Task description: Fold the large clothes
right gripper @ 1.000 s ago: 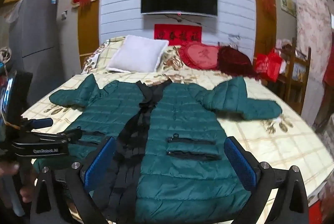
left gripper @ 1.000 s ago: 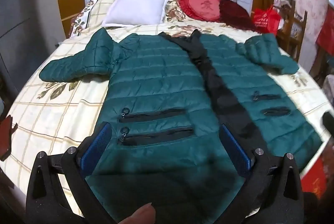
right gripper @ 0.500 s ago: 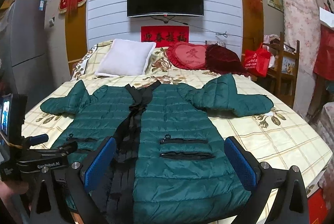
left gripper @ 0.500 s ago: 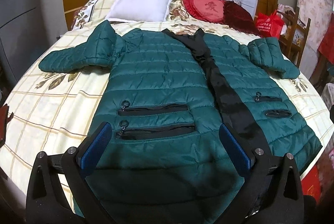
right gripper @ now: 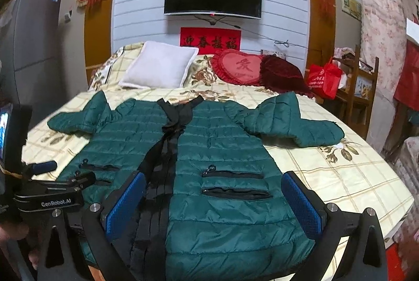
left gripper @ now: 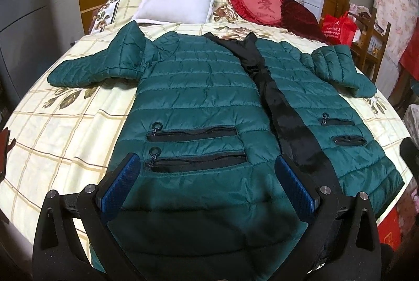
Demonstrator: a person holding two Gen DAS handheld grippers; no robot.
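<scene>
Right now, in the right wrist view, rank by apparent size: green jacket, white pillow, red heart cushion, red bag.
1. green jacket, though nearest the camera
2. white pillow
3. red heart cushion
4. red bag

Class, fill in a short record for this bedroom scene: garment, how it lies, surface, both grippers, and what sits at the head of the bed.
garment: dark green quilted puffer jacket
lay: flat, front up, sleeves spread, unfolded
surface: cream checked floral bedsheet
left gripper: open, over the hem, holding nothing
right gripper: open, holding nothing
bed head: white square pillow, red heart-shaped cushion
</scene>
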